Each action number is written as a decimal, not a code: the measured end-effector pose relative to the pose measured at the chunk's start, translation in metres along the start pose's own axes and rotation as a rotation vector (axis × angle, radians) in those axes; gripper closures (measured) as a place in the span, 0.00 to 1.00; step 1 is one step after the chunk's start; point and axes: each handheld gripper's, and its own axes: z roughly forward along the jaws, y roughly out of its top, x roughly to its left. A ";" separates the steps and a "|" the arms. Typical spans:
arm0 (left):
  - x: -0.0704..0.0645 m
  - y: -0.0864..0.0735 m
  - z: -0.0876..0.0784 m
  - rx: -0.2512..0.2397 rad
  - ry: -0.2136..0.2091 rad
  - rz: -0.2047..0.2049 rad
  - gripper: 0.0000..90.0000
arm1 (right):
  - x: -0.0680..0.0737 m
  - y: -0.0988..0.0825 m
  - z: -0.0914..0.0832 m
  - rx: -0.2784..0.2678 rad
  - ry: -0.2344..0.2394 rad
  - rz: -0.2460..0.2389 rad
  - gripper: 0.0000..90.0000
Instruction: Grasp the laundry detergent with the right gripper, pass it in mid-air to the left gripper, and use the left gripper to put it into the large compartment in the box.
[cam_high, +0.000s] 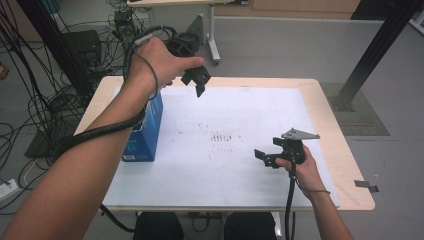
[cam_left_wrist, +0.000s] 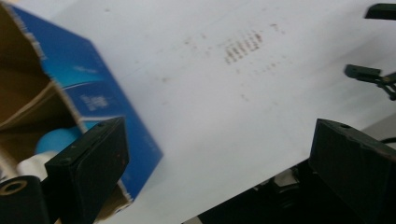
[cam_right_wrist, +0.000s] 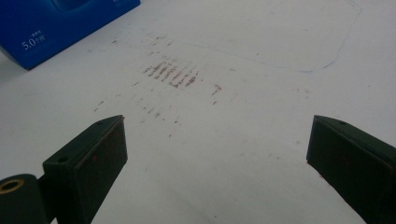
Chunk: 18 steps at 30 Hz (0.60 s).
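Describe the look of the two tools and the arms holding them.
Both tools are black with blocky jaws. The right tool carries a grey three-cornered plate on top; a black cable trails from it. A thick black cable loops along the forearm from the left tool. Forearms are bare, no sleeves.

Even, soft light (slight blur)

A sheet (cam_high: 250, 165) covers most of the worktop (cam_high: 345, 165). A box (cam_high: 145, 135) stands on the sheet near the worktop's left edge, with its open end facing the left gripper (cam_high: 199, 82). A bottle (cam_left_wrist: 51, 142) lies inside the box. The left gripper hangs above the far edge of the sheet, just right of the box. The right gripper (cam_high: 264, 157) sits low over the sheet at the near right, well apart from the box. A patch of marks (cam_high: 222, 136) lies on the sheet between the two grippers.
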 end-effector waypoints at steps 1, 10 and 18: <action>0.000 0.000 0.000 0.000 0.000 0.000 0.06 | 0.000 0.000 0.000 0.000 0.000 0.000 0.05; -0.022 0.008 0.033 0.021 -0.024 0.059 0.06 | 0.000 0.000 -0.004 0.000 -0.005 0.003 0.05; -0.035 0.009 0.062 0.029 -0.038 0.099 0.06 | 0.000 0.003 -0.004 0.008 -0.004 -0.004 0.05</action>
